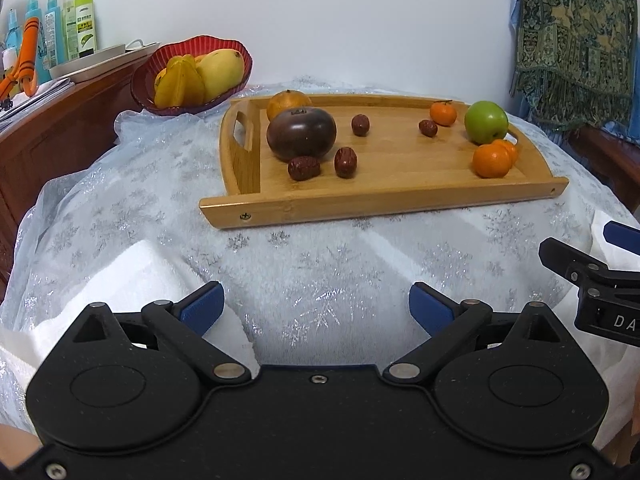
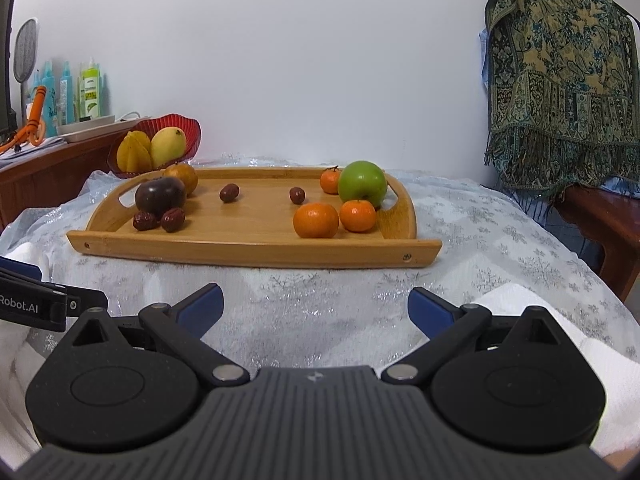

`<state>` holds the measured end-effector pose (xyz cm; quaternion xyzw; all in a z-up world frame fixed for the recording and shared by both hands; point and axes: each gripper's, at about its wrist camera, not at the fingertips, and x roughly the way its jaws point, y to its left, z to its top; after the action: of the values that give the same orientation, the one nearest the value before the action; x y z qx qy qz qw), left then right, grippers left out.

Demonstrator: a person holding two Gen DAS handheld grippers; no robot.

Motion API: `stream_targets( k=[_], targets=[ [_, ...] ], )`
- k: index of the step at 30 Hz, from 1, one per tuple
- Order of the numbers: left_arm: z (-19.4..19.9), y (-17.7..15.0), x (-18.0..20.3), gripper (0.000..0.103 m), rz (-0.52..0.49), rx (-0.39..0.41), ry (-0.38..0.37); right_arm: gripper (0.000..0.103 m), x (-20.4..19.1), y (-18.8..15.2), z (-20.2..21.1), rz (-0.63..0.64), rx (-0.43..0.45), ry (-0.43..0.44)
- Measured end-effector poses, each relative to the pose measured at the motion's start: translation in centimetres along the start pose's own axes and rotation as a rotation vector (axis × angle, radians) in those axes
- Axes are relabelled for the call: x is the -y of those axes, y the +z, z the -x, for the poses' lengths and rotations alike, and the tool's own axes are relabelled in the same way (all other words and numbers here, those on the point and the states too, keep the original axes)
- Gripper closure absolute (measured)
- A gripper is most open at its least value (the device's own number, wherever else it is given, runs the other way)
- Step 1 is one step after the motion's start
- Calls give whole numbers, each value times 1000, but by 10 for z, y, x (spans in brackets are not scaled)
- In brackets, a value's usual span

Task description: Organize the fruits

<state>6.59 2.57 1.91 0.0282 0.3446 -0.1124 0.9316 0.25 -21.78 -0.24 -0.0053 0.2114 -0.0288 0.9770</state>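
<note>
A bamboo tray [image 1: 380, 204] [image 2: 256, 249] lies on the white cloth ahead of both grippers. On its left end sit a dark purple fruit [image 1: 301, 133] [image 2: 160, 196], an orange-brown fruit [image 1: 288, 102] behind it, and two red dates [image 1: 304, 168] [image 2: 173, 219]. Two more dates [image 1: 360, 124] [image 2: 229, 192] lie mid-tray. On the right are a green apple [image 1: 486, 121] [image 2: 362, 183] and three tangerines [image 1: 492, 160] [image 2: 316, 220]. My left gripper [image 1: 316, 310] and right gripper [image 2: 315, 308] are both open and empty, short of the tray.
A red bowl [image 1: 160, 96] [image 2: 192, 128] with a mango and starfruit stands behind the tray's left end. A wooden sideboard [image 1: 60, 136] with bottles and a metal tray runs along the left. A patterned cloth [image 2: 560, 80] hangs at right over wooden furniture.
</note>
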Motion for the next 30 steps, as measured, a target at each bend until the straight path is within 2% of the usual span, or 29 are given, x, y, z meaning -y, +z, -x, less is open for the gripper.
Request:
stream_targets(
  k=[30],
  targets=[
    [-17, -3, 9, 0, -4, -27, 65, 0, -5, -13, -20, 6, -74, -45]
  ],
)
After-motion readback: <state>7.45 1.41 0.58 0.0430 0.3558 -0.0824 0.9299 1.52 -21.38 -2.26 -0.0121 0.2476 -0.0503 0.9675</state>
